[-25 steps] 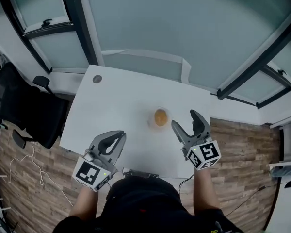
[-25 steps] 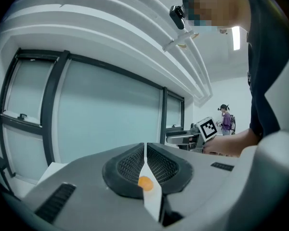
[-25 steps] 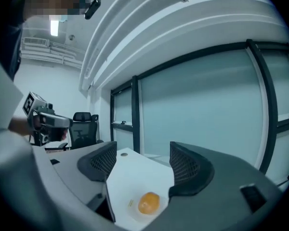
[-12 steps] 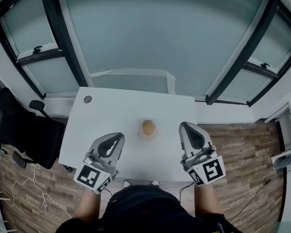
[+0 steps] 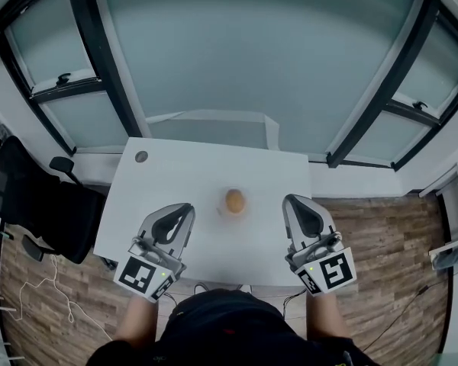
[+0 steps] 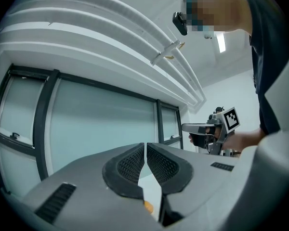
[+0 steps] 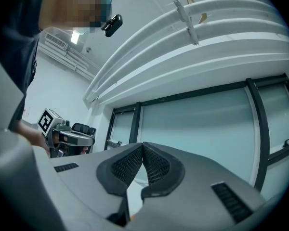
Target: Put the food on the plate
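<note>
A round orange piece of food (image 5: 234, 200) lies at the middle of the white table (image 5: 175, 174), on what looks like a small pale plate (image 5: 221, 210) that is hard to tell from the tabletop. My left gripper (image 5: 185, 210) hovers over the table's near left part, shut and holding nothing. My right gripper (image 5: 296, 201) hovers to the right of the food, shut and likewise holding nothing. In the left gripper view the pads of the left gripper (image 6: 145, 146) meet, with a sliver of the food (image 6: 148, 206) below them. The right gripper (image 7: 142, 146) shows its pads touching in its own view.
A black office chair (image 5: 30, 197) stands left of the table. A round grommet (image 5: 141, 157) sits in the table's far left corner. Frosted glass panels with dark frames rise behind the table. The floor is wood, with a white cable (image 5: 42, 269) on it at the left.
The right gripper's jaws were wide open a second ago and are now shut on nothing. The left gripper stayed shut. The food has not moved on the table.
</note>
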